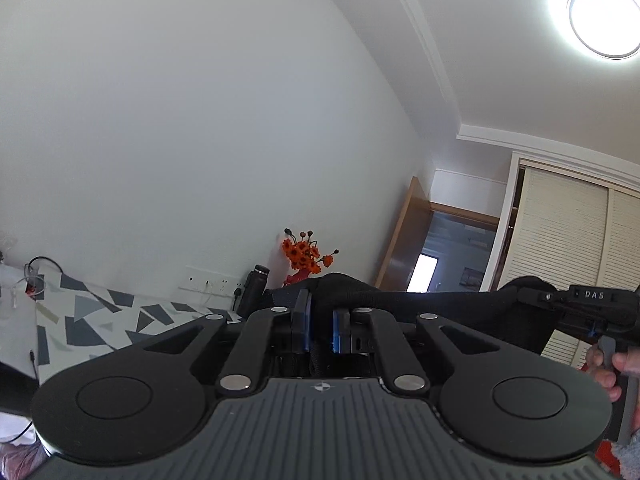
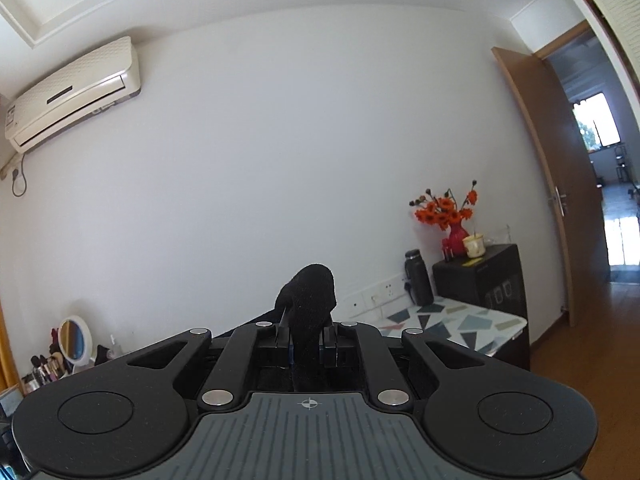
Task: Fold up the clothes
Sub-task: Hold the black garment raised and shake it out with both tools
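Note:
A black garment (image 1: 420, 298) is held up in the air between both grippers, its top edge stretched sideways. My left gripper (image 1: 321, 322) is shut on one end of that edge. In the left wrist view my right gripper (image 1: 560, 300) shows at the right, clamped on the other end of the black garment, with the person's fingers below it. In the right wrist view my right gripper (image 2: 308, 340) is shut on a bunched fold of the black garment (image 2: 310, 300) that sticks up between the fingers. The rest of the garment hangs below, hidden.
A table with a grey geometric-print cloth (image 1: 100, 320) (image 2: 460, 320) stands against the white wall. A black bottle (image 2: 418, 282), a red vase of orange flowers (image 2: 452, 216) and a black cabinet (image 2: 480, 284) stand at its right. Cosmetics and a round mirror (image 2: 74, 338) are at left. An open door (image 2: 552, 200) is at right.

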Tool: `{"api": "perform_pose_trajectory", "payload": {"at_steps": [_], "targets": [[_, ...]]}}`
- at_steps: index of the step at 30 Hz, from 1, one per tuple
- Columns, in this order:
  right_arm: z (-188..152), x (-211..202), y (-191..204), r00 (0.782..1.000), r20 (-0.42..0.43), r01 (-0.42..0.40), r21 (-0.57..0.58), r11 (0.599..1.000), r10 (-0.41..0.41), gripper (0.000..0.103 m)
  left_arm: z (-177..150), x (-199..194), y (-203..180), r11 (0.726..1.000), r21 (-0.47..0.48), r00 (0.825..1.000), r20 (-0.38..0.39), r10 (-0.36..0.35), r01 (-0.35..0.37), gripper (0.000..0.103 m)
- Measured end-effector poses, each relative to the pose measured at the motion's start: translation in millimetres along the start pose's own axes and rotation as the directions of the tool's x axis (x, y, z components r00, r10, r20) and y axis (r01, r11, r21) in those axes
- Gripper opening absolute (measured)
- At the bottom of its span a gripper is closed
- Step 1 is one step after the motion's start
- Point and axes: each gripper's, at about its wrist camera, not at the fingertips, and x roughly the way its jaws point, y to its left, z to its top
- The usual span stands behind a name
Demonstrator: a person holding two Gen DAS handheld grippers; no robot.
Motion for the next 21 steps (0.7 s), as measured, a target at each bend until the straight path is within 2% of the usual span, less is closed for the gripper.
{"api": "perform_pose_trajectory", "payload": {"at_steps": [5,10,13,17,21], "targets": [[64.2,90.8,-4.8,0.997,0.06,-0.053,-0.058,0.997,0.057,0.009,39.7,71.1,34.7,0.998,0.043,0.995,0.086,-0.043,0.04,0.01],[112.2,172.4,0.5,0.989,0.092,-0.102,-0.131,0.986,0.115,0.009,83.8,126.3,69.4,0.984,0.166,0.987,0.139,-0.082,0.058,0.01],[122.7,221.2,-4.5,0.988,0.084,-0.114,-0.144,0.983,0.127,0.009,99.2,152.6,86.3,0.98,0.196,0.985,0.157,-0.073,0.042,0.01],[130.7,287.3,-18.1,0.989,0.066,-0.125,-0.147,0.981,0.136,0.009,117.7,192.0,102.4,0.984,0.176,0.988,0.15,-0.047,0.02,0.01],[137.9,357.4,-33.2,0.987,0.045,-0.149,-0.144,0.978,0.157,0.009,110.6,243.0,112.2,0.98,0.195,0.993,0.12,0.005,-0.028,0.009]]}}
